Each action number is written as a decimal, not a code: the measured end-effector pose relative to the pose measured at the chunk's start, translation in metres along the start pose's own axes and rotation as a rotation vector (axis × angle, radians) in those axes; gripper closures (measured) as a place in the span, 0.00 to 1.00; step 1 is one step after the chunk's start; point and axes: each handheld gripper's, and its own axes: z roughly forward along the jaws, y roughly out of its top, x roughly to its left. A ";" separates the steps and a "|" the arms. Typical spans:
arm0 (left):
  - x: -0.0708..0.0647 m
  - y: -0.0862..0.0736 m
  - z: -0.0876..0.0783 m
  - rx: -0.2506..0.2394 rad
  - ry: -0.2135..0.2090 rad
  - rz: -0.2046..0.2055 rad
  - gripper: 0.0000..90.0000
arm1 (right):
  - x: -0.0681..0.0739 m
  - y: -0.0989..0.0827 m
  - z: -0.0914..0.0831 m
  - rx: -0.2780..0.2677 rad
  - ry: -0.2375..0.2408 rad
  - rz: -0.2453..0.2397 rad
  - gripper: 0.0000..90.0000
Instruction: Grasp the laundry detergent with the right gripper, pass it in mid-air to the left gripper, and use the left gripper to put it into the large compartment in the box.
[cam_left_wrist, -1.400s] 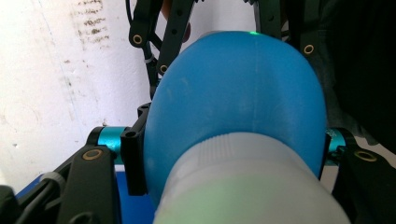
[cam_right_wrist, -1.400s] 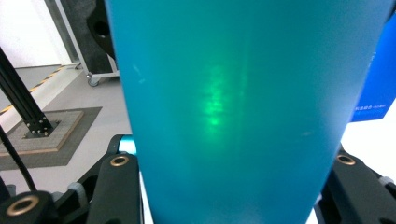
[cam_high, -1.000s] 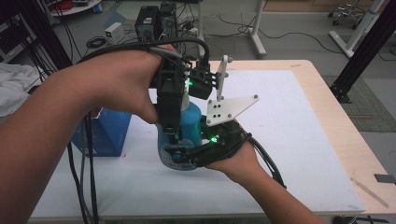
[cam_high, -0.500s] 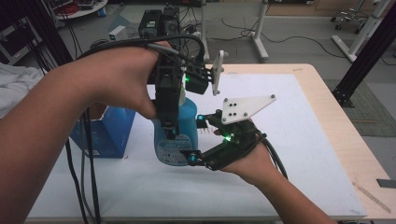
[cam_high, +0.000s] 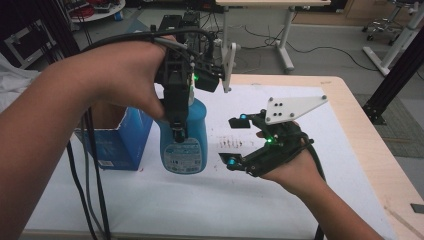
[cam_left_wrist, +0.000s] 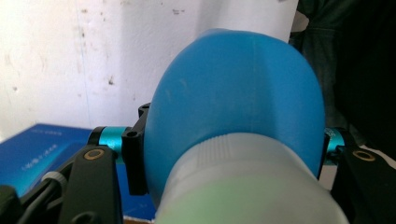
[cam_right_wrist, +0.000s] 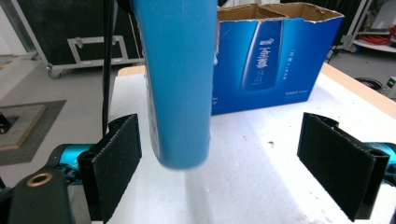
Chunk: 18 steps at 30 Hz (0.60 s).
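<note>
In the high view we see the left tongs (cam_high: 176, 131) held high over the worktop (cam_high: 320, 200), pointing down and clamped on the neck end of a blue bottle (cam_high: 184, 145), which hangs upright from them with its labelled body clear of the white surface. In the left gripper view we look down along that bottle (cam_left_wrist: 238, 107): its rounded blue shoulder sits between the two jaws, pressed by them on either side, with a pale ribbed cap blurred in the foreground. The right tongs (cam_high: 239, 141) sit to the right of the bottle, near it but not touching, their jaws wide apart, one higher and one lower in the high view, with the grey three-cornered plate on top. In the right gripper view we see the bottle (cam_right_wrist: 180, 84) hanging down between and beyond the two spread black pads (cam_right_wrist: 343, 163), its rounded base above the white worktop (cam_right_wrist: 261, 186), closer to the left pad and touching neither. Just left of the bottle in the high view stands a blue cardboard box (cam_high: 112, 140) with its top flaps open; in the right gripper view the box (cam_right_wrist: 275, 60) stands behind the bottle, printed with a bottle picture, and we cannot tell what, if anything, is inside it. Small dark specks mark the white surface between the bottle and the right hand (cam_high: 295, 172)
</note>
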 end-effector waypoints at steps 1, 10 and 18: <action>0.001 -0.002 -0.002 -0.003 -0.002 -0.015 0.42 | -0.001 0.002 -0.002 0.003 -0.004 0.002 0.14; 0.013 -0.021 -0.018 -0.010 -0.007 -0.114 0.42 | -0.009 0.013 -0.011 0.077 -0.042 0.000 0.01; 0.032 -0.051 -0.052 -0.054 -0.021 -0.328 0.42 | -0.017 0.025 -0.015 0.203 -0.003 -0.018 0.01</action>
